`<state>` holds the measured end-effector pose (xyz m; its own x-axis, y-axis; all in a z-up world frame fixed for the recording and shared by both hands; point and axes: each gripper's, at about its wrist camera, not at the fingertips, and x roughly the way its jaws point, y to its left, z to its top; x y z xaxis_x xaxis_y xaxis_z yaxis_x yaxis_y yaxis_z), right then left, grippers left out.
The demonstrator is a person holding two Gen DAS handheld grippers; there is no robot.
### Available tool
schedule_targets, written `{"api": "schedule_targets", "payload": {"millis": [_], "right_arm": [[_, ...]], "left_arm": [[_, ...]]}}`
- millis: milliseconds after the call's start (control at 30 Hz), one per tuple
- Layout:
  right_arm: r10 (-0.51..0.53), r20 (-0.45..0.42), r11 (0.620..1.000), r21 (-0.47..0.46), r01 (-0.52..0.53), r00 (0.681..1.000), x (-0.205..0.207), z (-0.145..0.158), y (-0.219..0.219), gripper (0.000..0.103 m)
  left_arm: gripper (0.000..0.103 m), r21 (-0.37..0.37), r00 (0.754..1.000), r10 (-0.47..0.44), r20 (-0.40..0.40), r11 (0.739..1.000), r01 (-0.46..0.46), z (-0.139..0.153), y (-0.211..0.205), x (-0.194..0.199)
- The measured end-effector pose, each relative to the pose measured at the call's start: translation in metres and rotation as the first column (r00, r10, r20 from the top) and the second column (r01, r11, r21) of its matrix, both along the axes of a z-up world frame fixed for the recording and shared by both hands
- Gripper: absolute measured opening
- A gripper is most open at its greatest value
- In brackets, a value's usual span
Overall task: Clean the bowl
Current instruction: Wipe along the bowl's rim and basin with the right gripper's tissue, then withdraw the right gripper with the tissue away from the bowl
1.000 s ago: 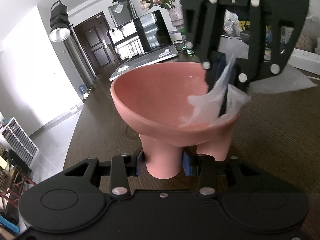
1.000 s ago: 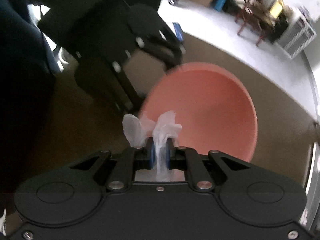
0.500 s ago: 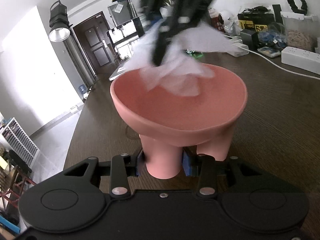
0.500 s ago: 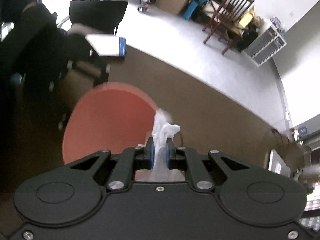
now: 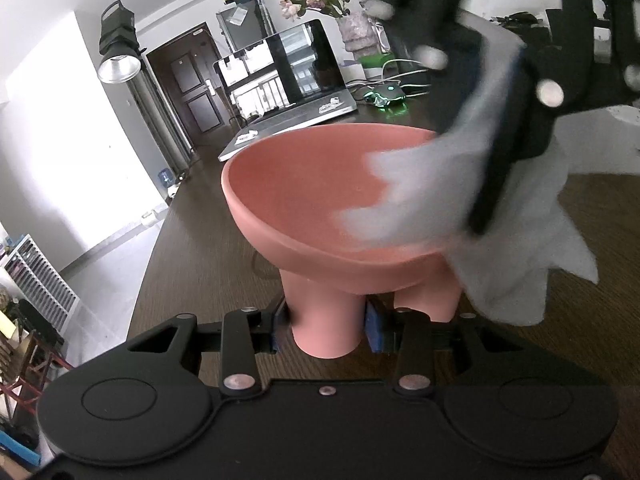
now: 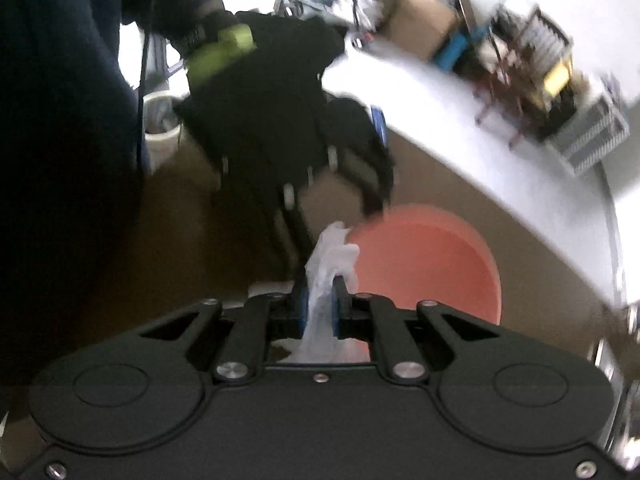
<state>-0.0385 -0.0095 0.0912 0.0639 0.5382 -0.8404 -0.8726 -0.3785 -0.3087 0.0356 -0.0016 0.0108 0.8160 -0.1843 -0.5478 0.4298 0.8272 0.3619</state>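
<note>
At the bowl's (image 5: pixel 320 200) near rim, my right gripper (image 6: pixel 320 300), clamped on tissue (image 5: pixel 460 200), is mid-wipe; my left gripper (image 5: pixel 326 328) clamps its foot. Wiping looks unfinished.

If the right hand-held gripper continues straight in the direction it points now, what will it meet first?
Probably the pink bowl. The right hand-held gripper, shut on the white tissue, points down at the bowl's near rim. The tissue would likely touch first, though depth is unclear.

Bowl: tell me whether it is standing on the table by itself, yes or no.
No: the left gripper has its jaws clamped on one leg of the pink bowl.
</note>
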Motion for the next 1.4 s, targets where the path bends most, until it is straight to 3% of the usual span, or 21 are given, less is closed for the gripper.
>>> {"api": "schedule_targets", "payload": {"millis": [267, 467, 700, 867, 1033, 1233, 1400], "right_arm": [[0.015, 0.134, 0.997, 0.073, -0.025, 0.991, 0.024, 0.003, 0.055, 0.011], [-0.142, 0.171, 0.988, 0.08, 0.13, 0.975, 0.075, 0.001, 0.061, 0.011], [-0.323, 0.149, 0.946, 0.015, 0.324, 0.935, 0.113, -0.022, 0.018, 0.011], [-0.369, 0.131, 0.925, -0.047, 0.378, 0.92, 0.105, -0.042, -0.011, 0.011], [-0.361, 0.095, 0.927, -0.07, 0.367, 0.928, 0.08, -0.049, -0.036, 0.011], [-0.343, 0.047, 0.938, -0.047, 0.345, 0.938, 0.049, -0.05, -0.035, 0.011], [-0.393, -0.019, 0.919, 0.009, 0.393, 0.919, 0.048, -0.043, -0.032, 0.011]], "left_arm": [[0.038, 0.015, 1.0, -0.002, 0.009, 1.0, 0.002, 0.0, -0.003, -0.002], [0.038, 0.003, 1.0, 0.006, 0.006, 1.0, -0.006, 0.0, -0.001, -0.002], [0.039, -0.04, 0.999, 0.037, -0.029, 0.998, -0.038, -0.003, 0.004, 0.002], [0.039, -0.077, 0.994, 0.084, -0.065, 0.993, -0.089, -0.007, 0.007, 0.007], [0.04, -0.083, 0.983, 0.16, -0.087, 0.982, -0.167, -0.007, 0.001, 0.014], [0.039, -0.144, 0.959, 0.256, -0.117, 0.952, -0.272, -0.005, 0.001, 0.027], [0.039, -0.172, 0.942, 0.317, -0.105, 0.928, -0.332, -0.006, -0.002, 0.032]]}}
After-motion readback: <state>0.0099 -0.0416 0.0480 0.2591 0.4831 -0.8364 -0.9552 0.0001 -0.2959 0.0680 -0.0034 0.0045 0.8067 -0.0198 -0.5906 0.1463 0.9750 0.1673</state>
